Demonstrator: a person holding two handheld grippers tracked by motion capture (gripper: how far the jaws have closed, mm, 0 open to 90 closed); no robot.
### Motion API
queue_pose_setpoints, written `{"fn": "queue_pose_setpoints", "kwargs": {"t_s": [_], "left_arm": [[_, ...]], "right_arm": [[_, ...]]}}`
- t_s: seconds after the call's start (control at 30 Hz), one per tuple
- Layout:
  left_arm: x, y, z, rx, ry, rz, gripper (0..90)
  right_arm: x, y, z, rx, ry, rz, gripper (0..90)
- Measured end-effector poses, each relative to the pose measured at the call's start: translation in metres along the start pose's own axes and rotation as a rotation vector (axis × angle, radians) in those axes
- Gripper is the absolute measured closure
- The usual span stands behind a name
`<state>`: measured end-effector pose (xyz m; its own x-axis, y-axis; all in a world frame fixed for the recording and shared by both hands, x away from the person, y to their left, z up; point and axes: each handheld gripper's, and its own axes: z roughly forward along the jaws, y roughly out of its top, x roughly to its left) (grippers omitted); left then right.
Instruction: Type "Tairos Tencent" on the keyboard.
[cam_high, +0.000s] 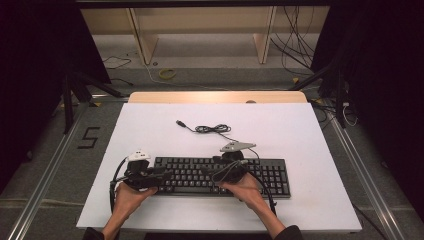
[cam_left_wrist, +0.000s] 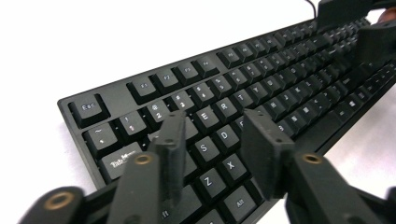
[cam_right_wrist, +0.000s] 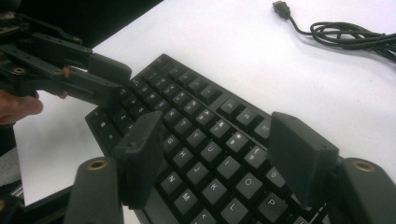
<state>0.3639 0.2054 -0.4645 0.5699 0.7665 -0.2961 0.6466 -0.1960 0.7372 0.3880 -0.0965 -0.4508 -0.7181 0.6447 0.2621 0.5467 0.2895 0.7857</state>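
Note:
A black keyboard (cam_high: 220, 176) lies on the white tabletop (cam_high: 300, 130) near its front edge. My left gripper (cam_high: 162, 175) hovers over the keyboard's left end, jaws open; in the left gripper view its fingertips (cam_left_wrist: 215, 126) stand apart above the letter keys of the keyboard (cam_left_wrist: 261, 79), with nothing between them. My right gripper (cam_high: 211, 173) is over the keyboard's middle, and its jaws (cam_right_wrist: 219, 126) are spread wide above the keys (cam_right_wrist: 196, 121), gripping nothing. The keyboard's cable (cam_high: 212, 129) lies coiled behind it, its USB plug (cam_high: 180, 122) loose on the table.
The left gripper (cam_right_wrist: 107, 79) shows at the upper left of the right gripper view, and the right gripper (cam_left_wrist: 355, 23) at the top right of the left one. A wooden shelf frame (cam_high: 200, 30) and floor cables lie beyond the table. Metal rails run along both sides.

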Motion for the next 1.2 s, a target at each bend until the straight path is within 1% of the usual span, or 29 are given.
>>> {"fn": "queue_pose_setpoints", "kwargs": {"t_s": [0.13, 0.3, 0.4, 0.67, 0.77, 0.87, 0.97, 1.07, 1.2], "left_arm": [[-0.001, -0.001, 0.000, -0.011, -0.012, -0.007, 47.8], [-0.003, -0.001, -0.002, -0.034, -0.024, -0.006, 40.6], [-0.004, -0.001, -0.002, -0.045, -0.029, -0.009, 37.7], [-0.004, -0.002, -0.006, -0.077, -0.036, -0.010, 33.8], [-0.004, -0.003, -0.008, -0.087, -0.043, -0.012, 32.8], [-0.005, -0.003, -0.008, -0.090, -0.047, -0.011, 32.1], [-0.005, -0.004, -0.010, -0.096, -0.051, -0.005, 31.2], [-0.006, -0.005, -0.010, -0.104, -0.055, -0.009, 31.1], [-0.006, -0.005, -0.011, -0.110, -0.059, -0.005, 30.6]], "right_arm": [[0.000, 0.000, 0.001, 0.007, 0.002, -0.001, 42.2], [0.000, 0.000, 0.002, 0.016, -0.001, -0.007, 49.6], [0.000, 0.000, 0.003, 0.019, -0.002, -0.006, 56.5], [0.000, 0.000, 0.008, 0.041, -0.008, -0.012, 72.9], [0.000, -0.001, 0.010, 0.058, -0.012, -0.013, 78.9], [0.001, -0.002, 0.013, 0.071, -0.019, -0.025, 83.4], [0.001, -0.003, 0.017, 0.084, -0.032, -0.034, 87.0], [0.001, -0.004, 0.020, 0.100, -0.043, -0.039, 90.0], [0.000, -0.005, 0.024, 0.114, -0.052, -0.041, 90.0]]}}
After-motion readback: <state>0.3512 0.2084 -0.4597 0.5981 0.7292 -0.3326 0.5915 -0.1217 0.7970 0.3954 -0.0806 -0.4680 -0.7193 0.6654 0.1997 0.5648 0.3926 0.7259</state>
